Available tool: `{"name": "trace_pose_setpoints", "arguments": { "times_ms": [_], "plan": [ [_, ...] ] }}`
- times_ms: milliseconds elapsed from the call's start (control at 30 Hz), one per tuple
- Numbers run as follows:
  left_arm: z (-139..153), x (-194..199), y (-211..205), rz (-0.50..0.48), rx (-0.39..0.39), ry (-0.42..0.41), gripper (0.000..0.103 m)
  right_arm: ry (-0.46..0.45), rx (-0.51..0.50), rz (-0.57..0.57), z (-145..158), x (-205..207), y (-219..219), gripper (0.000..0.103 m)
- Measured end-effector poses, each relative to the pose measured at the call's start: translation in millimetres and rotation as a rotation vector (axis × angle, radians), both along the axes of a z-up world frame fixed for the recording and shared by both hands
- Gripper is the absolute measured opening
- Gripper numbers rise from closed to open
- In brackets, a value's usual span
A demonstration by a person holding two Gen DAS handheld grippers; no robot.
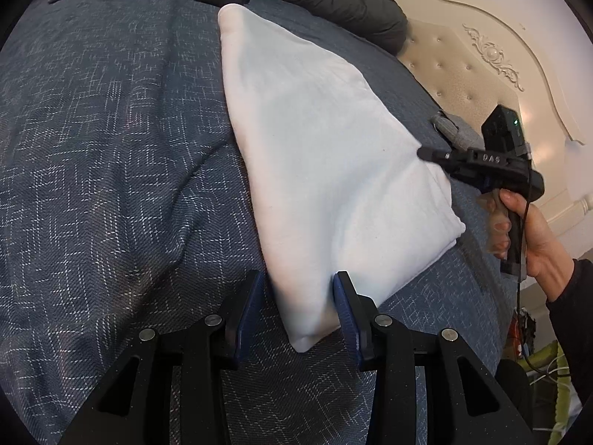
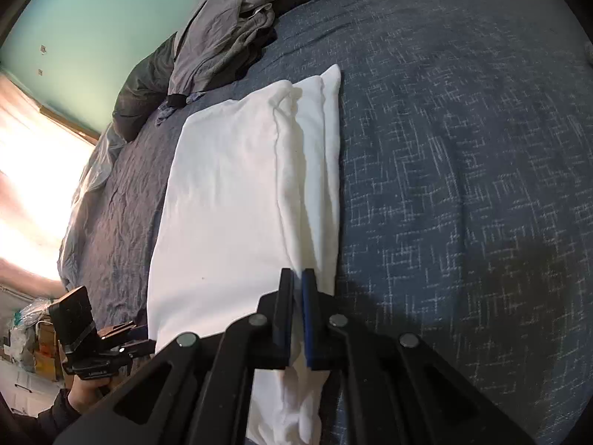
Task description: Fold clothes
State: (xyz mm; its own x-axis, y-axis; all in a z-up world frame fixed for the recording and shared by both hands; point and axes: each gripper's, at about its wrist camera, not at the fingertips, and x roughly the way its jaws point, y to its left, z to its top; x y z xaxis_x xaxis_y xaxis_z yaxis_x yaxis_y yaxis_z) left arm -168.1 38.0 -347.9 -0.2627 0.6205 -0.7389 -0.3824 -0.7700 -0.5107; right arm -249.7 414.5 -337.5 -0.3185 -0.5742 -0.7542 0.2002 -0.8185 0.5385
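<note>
I see the white garment (image 1: 333,170) lying folded on the blue patterned bedspread (image 1: 111,148), running from the upper middle of the left wrist frame down to the bottom centre. My left gripper (image 1: 300,289) tilts downward with its jaws partly apart, straddling the garment's near corner; I cannot tell whether the pads press on it. At the right edge of that frame a hand (image 1: 533,237) grips the handle of my right gripper (image 1: 426,154), its tip over the garment's far side. In the right wrist frame the right gripper (image 2: 297,278) also angles downward, its jaws nearly together with a fold of white cloth pinched between them. A heap of grey clothes (image 2: 226,37) sits at upper centre.
</note>
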Motion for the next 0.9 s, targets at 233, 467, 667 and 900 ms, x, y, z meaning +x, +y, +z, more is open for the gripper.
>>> {"name": "trace_pose_setpoints", "arguments": {
  "times_ms": [233,467,667,900],
  "plan": [
    [-0.2,-1.0,-2.8,0.002,0.005,-0.006,0.043,-0.028,0.0,0.007,9.7,15.8,-0.9,0.012],
    [0.8,-0.9,-2.4,0.003,0.002,-0.006,0.043,-0.041,0.052,0.033,8.0,35.4,-0.8,0.015],
    [1.5,-0.3,-2.9,0.002,0.002,-0.005,0.043,-0.038,0.047,0.047,4.0,44.0,3.4,0.003],
    [1.4,-1.7,-3.3,-0.002,0.006,-0.007,0.043,-0.039,-0.005,-0.01,4.5,47.8,24.3,0.002]
  ]
}}
